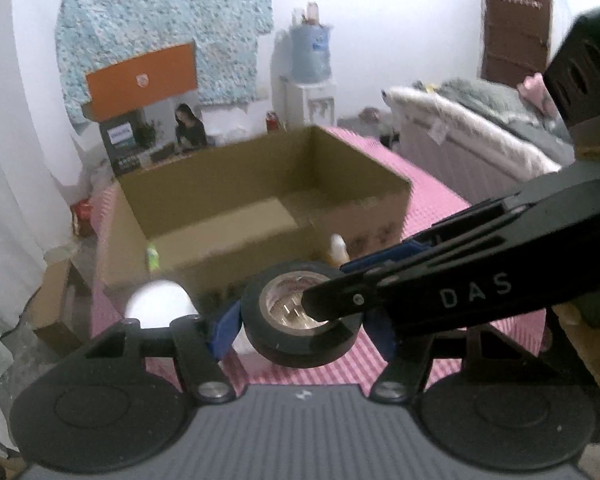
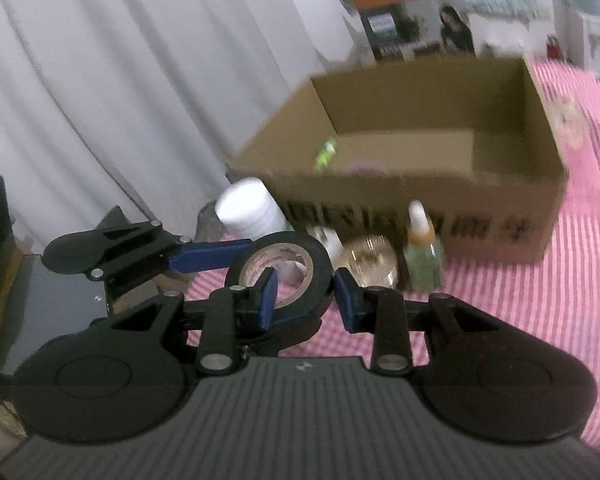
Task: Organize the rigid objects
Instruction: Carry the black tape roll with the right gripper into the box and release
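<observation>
Two grippers meet on one black roll of electrical tape (image 1: 300, 314), lifted just before the open brown cardboard box (image 1: 260, 204).
Judging by this, one side should let go before the carry; the left gripper (image 1: 300, 326) clamps the roll's outside; the right gripper (image 2: 305, 294) pinches its wall, one finger through the core.

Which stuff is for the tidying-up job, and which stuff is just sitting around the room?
For the job: black tape roll, cardboard box, dropper bottle, white jar, gold-lidded jar.

Just lying about: water dispenser, orange box, grey blanket, white curtain.
</observation>
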`<act>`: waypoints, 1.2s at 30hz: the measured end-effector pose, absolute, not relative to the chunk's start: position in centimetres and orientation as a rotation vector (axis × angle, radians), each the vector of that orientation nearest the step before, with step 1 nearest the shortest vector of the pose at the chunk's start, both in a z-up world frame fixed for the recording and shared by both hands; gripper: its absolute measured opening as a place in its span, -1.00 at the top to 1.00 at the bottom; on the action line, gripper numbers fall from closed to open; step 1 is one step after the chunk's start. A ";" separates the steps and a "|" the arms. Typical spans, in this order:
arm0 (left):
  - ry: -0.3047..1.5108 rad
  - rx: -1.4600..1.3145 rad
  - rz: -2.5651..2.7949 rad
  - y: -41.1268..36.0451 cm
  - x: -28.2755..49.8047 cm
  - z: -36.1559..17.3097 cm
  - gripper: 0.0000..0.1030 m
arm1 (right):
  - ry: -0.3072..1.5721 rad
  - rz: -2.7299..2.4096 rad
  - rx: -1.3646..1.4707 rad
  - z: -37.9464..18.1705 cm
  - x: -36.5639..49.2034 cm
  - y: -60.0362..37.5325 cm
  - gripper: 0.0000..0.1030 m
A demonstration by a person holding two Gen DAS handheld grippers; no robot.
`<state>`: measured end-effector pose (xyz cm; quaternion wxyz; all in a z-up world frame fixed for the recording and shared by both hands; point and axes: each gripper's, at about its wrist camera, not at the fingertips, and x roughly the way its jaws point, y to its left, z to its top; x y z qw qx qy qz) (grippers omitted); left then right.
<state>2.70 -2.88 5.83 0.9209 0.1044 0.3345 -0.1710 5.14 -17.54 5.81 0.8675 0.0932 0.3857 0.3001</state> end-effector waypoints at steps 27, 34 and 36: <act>1.010 0.303 -0.259 -0.9 28.6 2.9 -0.32 | 1.210 0.652 0.331 2.2 35.2 -12.6 0.41; 1.105 0.314 -0.228 -1.2 31.9 -0.1 -0.32 | 1.287 0.602 0.318 -1.1 37.1 -11.6 0.40; 1.114 0.322 -0.219 -1.3 32.3 -0.5 -0.32 | 1.297 0.597 0.327 -1.7 37.6 -11.4 0.38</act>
